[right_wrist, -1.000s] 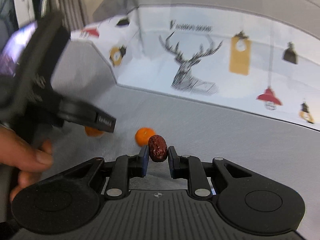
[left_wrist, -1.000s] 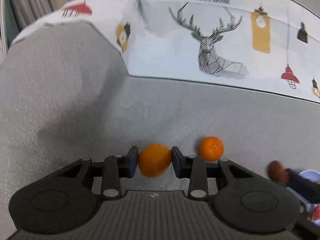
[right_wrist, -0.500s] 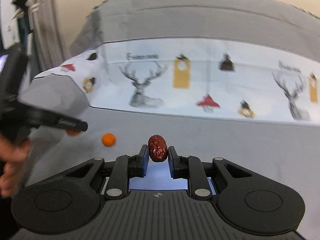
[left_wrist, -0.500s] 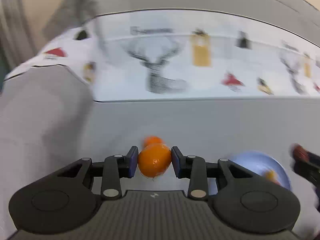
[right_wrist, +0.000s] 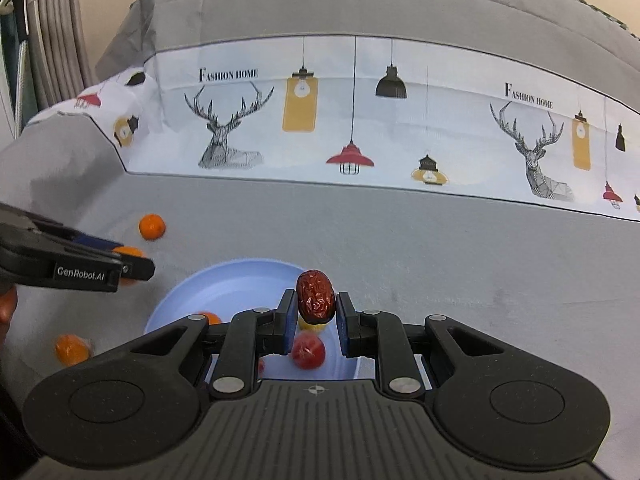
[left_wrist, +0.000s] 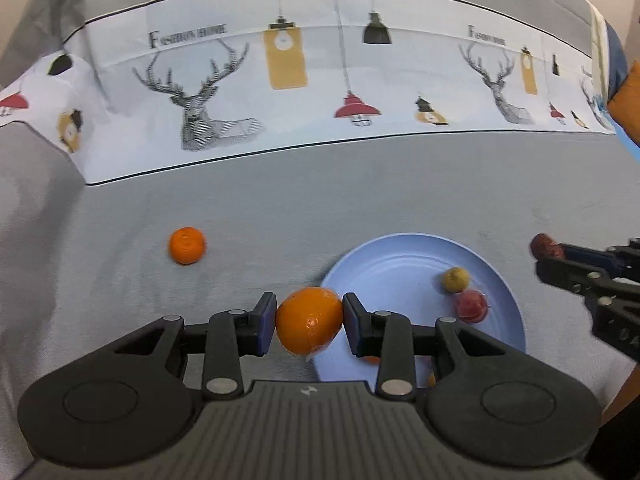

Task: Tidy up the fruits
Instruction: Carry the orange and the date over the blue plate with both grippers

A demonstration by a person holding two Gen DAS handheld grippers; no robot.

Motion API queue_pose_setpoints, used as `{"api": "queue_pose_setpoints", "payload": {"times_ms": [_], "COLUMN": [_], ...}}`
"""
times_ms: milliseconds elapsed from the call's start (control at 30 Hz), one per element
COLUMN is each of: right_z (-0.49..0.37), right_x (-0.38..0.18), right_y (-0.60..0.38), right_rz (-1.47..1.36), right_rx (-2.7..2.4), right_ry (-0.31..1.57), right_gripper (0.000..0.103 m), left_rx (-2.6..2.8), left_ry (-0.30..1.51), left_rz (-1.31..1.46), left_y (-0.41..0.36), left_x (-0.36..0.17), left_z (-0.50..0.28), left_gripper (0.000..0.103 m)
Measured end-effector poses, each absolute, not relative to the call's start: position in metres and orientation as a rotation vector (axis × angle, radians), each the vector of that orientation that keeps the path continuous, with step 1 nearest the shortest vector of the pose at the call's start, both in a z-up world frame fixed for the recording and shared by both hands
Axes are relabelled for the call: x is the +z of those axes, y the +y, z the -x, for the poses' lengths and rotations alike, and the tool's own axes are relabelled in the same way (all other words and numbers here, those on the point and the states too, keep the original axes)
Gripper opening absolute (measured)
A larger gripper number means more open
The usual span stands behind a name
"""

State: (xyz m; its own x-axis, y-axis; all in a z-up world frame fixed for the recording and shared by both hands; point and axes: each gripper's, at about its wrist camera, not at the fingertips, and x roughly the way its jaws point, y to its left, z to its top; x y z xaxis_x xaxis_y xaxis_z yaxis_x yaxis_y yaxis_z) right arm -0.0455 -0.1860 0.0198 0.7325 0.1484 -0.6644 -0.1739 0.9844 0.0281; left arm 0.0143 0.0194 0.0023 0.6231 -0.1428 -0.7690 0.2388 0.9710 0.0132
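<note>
My left gripper (left_wrist: 309,322) is shut on an orange (left_wrist: 309,320) and holds it above the left rim of a light blue plate (left_wrist: 396,264). My right gripper (right_wrist: 313,312) is shut on a dark red date (right_wrist: 315,296) and holds it over the same plate (right_wrist: 224,288). The plate holds a small yellow fruit (left_wrist: 455,279) and a red fruit (left_wrist: 471,305). A second orange (left_wrist: 187,245) lies on the grey cloth left of the plate. The right gripper with its date (left_wrist: 546,246) shows at the right edge of the left wrist view.
A grey cloth (left_wrist: 360,200) covers the surface, with a white printed band (right_wrist: 360,128) rising behind. Another orange fruit (right_wrist: 71,349) lies left of the plate in the right wrist view. The left gripper's body (right_wrist: 72,268) reaches in from the left.
Both grippers have swung right, away from the loose orange, and now hang over the blue plate. Each still holds its fruit.
</note>
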Motion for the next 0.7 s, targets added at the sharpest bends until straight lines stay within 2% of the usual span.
{"api": "queue_pose_setpoints", "payload": {"times_ms": [700], "right_z": [0.031], "right_x": [0.004], "right_y": [-0.173], "right_rz": [0.084], "right_rx": [0.160], "right_ry": [0.803], "right_gripper": [0.021], "left_rx": [-0.423], "left_ry": [0.929], "left_rz": [-0.240], "left_y": [-0.021], "left_x": [-0.020], "left_z": [-0.006], "left_gripper": [0.040]}}
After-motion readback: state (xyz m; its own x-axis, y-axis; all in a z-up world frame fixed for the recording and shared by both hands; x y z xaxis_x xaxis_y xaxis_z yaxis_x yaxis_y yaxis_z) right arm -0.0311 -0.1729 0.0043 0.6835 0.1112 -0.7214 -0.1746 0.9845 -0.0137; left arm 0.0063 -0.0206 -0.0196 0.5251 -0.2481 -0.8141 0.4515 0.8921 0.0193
